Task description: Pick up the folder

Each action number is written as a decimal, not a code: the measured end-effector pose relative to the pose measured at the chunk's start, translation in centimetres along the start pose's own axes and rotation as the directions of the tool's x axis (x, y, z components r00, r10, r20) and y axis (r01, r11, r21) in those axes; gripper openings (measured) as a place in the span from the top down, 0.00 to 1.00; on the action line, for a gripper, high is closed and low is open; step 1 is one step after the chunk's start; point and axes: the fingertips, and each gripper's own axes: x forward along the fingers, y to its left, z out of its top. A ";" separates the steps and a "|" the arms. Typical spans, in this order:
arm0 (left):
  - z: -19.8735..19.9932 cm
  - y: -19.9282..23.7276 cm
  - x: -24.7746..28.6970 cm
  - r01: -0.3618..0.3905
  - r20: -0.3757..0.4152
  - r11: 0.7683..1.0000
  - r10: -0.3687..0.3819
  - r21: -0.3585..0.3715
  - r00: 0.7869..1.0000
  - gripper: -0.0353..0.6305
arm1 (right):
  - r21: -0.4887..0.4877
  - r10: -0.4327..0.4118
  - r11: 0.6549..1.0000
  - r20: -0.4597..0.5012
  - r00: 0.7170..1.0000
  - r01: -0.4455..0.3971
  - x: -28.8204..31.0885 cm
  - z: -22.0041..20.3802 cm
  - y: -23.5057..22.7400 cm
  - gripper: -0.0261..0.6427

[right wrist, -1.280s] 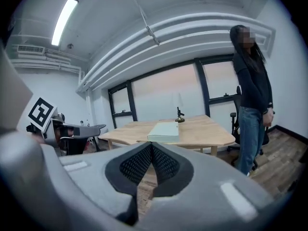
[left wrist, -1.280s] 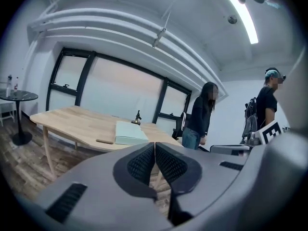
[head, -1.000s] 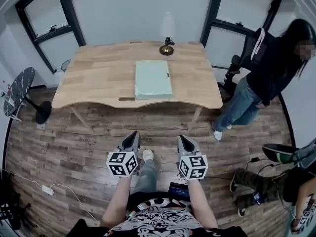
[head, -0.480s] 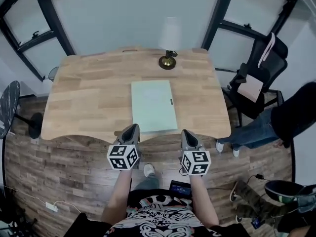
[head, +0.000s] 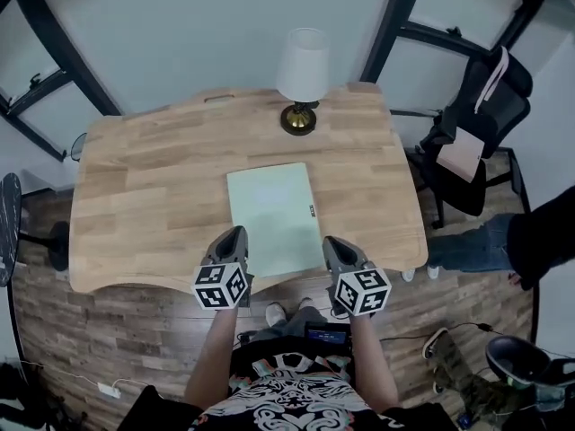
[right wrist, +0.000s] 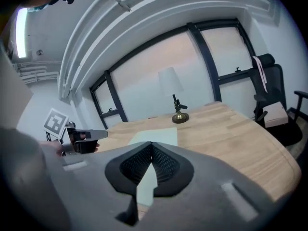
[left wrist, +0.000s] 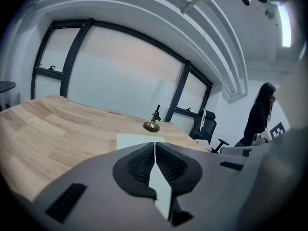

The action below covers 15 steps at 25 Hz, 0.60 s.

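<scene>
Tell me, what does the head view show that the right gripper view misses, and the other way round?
Only the head view shows the wearer's patterned shirt and a bystander's jeans. Only the right gripper view shows the ceiling and the right gripper's shut jaws close up. Both show the wooden table, pale green folder, lamp and black chair.

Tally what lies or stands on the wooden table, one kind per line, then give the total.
folder: 1
lamp: 1
total: 2
</scene>
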 end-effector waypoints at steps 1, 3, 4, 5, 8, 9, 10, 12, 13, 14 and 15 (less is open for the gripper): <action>-0.1 0.2 0.4 -0.010 -0.007 1.000 0.010 0.004 1.000 0.93 | -0.016 0.007 1.000 -0.017 1.000 -0.007 0.5 -0.1 -0.2 0.95; -0.4 0.8 1.2 -0.040 -0.027 0.999 0.040 0.026 0.999 0.93 | -0.046 0.010 0.999 -0.031 0.999 -0.011 1.5 -0.2 -0.7 0.95; -0.5 1.1 1.6 -0.053 -0.035 0.998 0.055 0.034 0.998 0.93 | -0.046 0.007 0.999 -0.028 1.000 -0.008 1.9 -0.2 -1.1 0.95; -0.6 1.3 1.9 -0.064 -0.041 0.997 0.065 0.035 0.997 0.93 | -0.037 0.007 0.999 -0.027 1.000 -0.008 2.4 -0.1 -1.4 0.95; -0.6 2.0 2.9 -0.093 -0.061 0.995 0.095 0.045 0.994 0.93 | -0.056 0.011 0.998 -0.066 0.998 -0.015 3.5 -0.3 -1.9 0.95; -0.5 2.0 3.2 -0.101 -0.065 0.993 0.104 0.056 0.992 0.93 | -0.102 -0.005 0.995 -0.093 0.996 -0.005 3.8 -0.5 -2.1 0.95; -0.4 2.0 3.5 -0.104 -0.065 0.993 0.108 0.061 0.992 0.93 | -0.150 -0.028 0.989 -0.115 0.993 0.010 4.1 -0.5 -2.5 0.95; -0.3 2.1 4.0 -0.101 -0.063 0.994 0.104 0.046 0.993 0.93 | -0.174 -0.065 0.984 -0.129 0.990 0.042 4.7 -0.4 -3.3 0.95; -0.6 2.3 4.1 -0.099 -0.070 0.995 0.101 0.032 0.992 0.93 | -0.147 -0.070 0.988 -0.125 0.990 0.051 4.9 -0.5 -3.7 0.95; -1.2 2.6 4.1 -0.098 -0.086 0.995 0.099 0.016 0.991 0.93 | -0.113 -0.066 0.992 -0.123 0.990 0.053 5.1 -0.7 -4.0 0.95; -1.9 3.0 4.2 -0.099 -0.105 0.995 0.099 0.002 0.990 0.93 | -0.090 -0.056 0.995 -0.130 0.990 0.045 5.3 -1.1 -4.2 0.94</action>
